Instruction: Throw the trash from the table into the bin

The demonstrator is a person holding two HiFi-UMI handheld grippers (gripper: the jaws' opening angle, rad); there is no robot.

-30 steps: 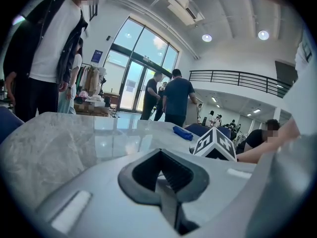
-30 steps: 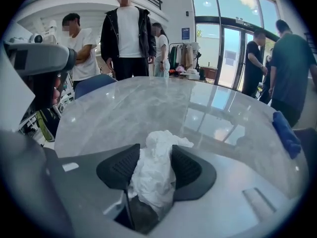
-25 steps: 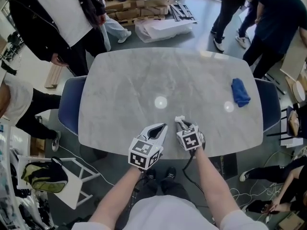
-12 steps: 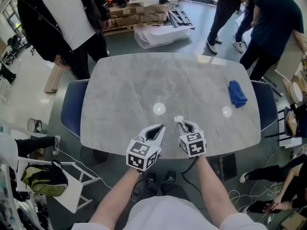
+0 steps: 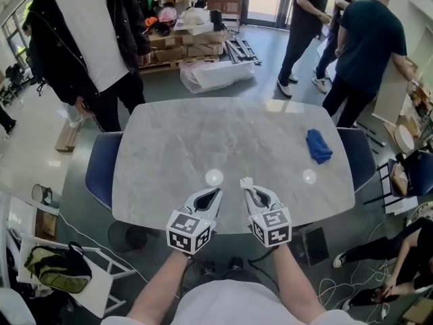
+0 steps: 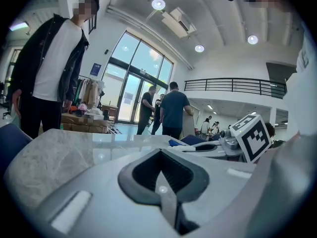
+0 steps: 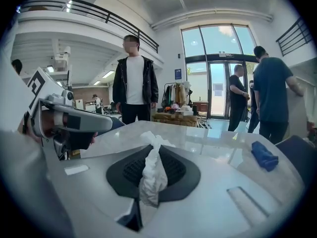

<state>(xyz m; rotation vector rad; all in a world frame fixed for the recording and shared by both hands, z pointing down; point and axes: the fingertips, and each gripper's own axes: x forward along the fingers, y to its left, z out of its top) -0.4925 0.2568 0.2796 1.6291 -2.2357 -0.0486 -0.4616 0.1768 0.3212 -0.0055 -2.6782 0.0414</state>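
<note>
One crumpled tissue point(image 5: 245, 181) sits pinched in our right gripper point(image 5: 247, 187), jaws just closing, low centre over the marble table point(image 5: 203, 141). Our left gripper point(image 5: 215, 194) is pressed together, empty. Next, we reckon: carry it to a bin out of frame.

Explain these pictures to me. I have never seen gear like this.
No robot here: a person holds hand-held tongs, one pair per hand. One picture comes from a camera on the person's head, looking down; the other two from cameras riding on each pair. On the marble table lies a blue cloth. The left tongs are shut and empty. The right tongs have just been closing and pinch a crumpled white tissue.
</note>
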